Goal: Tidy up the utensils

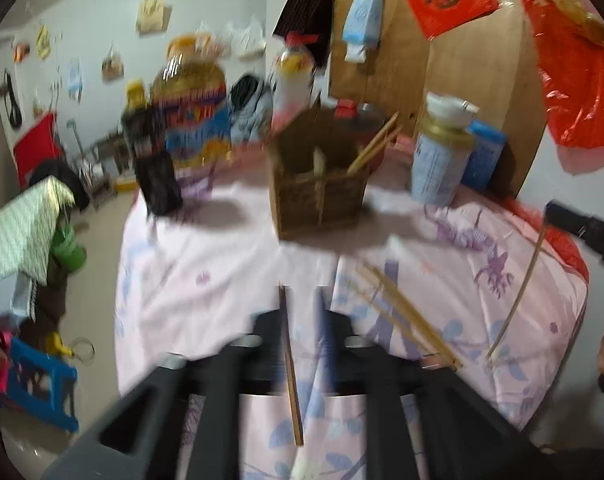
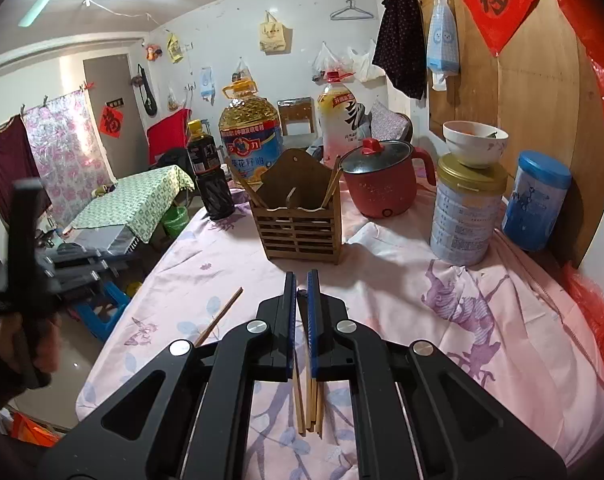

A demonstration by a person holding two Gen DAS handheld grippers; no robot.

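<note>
Left claw [image 1: 302,292]: jaws stand partly apart, pressing on nothing. A dark chopstick [image 1: 291,364] shows in the gap beside one finger; I cannot tell whether it leans on that finger or lies on the cloth below.
Tablecloth, left part [image 2: 190,264]: one brown chopstick [image 2: 220,316] lies loose near the table edge, possibly that same dark one. Not yet stowed.
Holder [image 2: 298,232]: the slatted wooden box stands upright at mid-table, ahead of both claws and well apart from them. A few stowed chopsticks [image 2: 329,186] already lean in its compartments, so part of the job reads as done.
Tablecloth, middle [image 1: 482,240]: a loose bunch of bamboo chopsticks [image 1: 406,320] lies flat, near me. Still to collect.
Right claw [image 2: 302,280]: fully closed. In the left view a pale chopstick [image 1: 518,300] hangs down from it, so I judge it pinched there.
Progress: roughly midway by my reckoning. Left to do: carry the pinched one to the holder, then fetch the loose ones.
</note>
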